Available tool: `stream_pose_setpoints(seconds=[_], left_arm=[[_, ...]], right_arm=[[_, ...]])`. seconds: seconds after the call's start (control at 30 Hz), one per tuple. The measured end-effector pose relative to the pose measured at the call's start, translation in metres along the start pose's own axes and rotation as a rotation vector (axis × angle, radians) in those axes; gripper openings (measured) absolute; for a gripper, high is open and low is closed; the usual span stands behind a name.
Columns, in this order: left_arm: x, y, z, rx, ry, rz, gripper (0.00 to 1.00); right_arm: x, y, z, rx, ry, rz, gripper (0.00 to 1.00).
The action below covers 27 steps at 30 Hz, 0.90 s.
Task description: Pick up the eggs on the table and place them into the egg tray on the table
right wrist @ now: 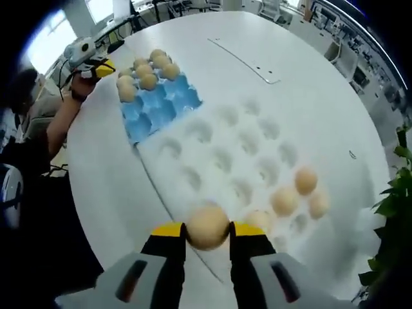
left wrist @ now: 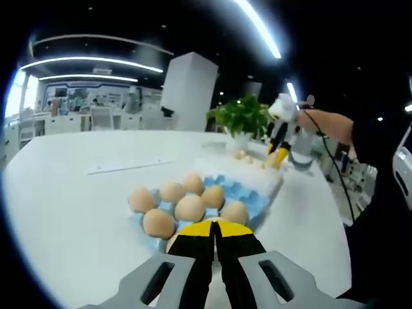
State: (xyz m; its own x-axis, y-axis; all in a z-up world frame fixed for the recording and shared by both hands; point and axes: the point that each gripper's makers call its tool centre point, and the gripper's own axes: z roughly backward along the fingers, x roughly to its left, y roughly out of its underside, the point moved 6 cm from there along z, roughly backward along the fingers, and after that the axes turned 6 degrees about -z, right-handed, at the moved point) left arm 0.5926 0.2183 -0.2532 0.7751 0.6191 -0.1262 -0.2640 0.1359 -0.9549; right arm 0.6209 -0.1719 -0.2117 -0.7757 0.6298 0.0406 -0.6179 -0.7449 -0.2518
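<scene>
Table (right wrist: 322, 77): white, round; carries both trays.
White egg tray (right wrist: 238, 154): mostly empty cups, directly ahead of the right gripper.
Blue egg tray (right wrist: 158, 103): beyond, near the left gripper.
Right gripper (right wrist: 207, 233): pinching an egg (right wrist: 207, 226).
Left gripper (left wrist: 215, 233): jaws pressed together, beside the blue tray's eggs (left wrist: 190, 207).

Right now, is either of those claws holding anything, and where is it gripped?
The right gripper pinches an egg by its two sides. The left gripper looks shut on nothing.
</scene>
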Motion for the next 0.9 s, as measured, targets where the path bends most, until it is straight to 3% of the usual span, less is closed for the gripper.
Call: stream_pose_setpoints(seconds=[0.33,0.47,0.9], left_arm=[[-0.001,-0.004,0.001,-0.01,0.009,-0.005,0.0],[-0.002,-0.004,0.002,-0.005,0.005,-0.017,0.0],[-0.008,-0.004,0.003,-0.003,0.018,-0.031,0.0]], right_arm=[[0.038,-0.034,-0.006,-0.008,-0.032,0.098,0.27],[0.034,-0.049,-0.009,-0.008,-0.046,0.12,0.27],[0.055,-0.095,-0.026,-0.013,-0.089,0.214,0.27]])
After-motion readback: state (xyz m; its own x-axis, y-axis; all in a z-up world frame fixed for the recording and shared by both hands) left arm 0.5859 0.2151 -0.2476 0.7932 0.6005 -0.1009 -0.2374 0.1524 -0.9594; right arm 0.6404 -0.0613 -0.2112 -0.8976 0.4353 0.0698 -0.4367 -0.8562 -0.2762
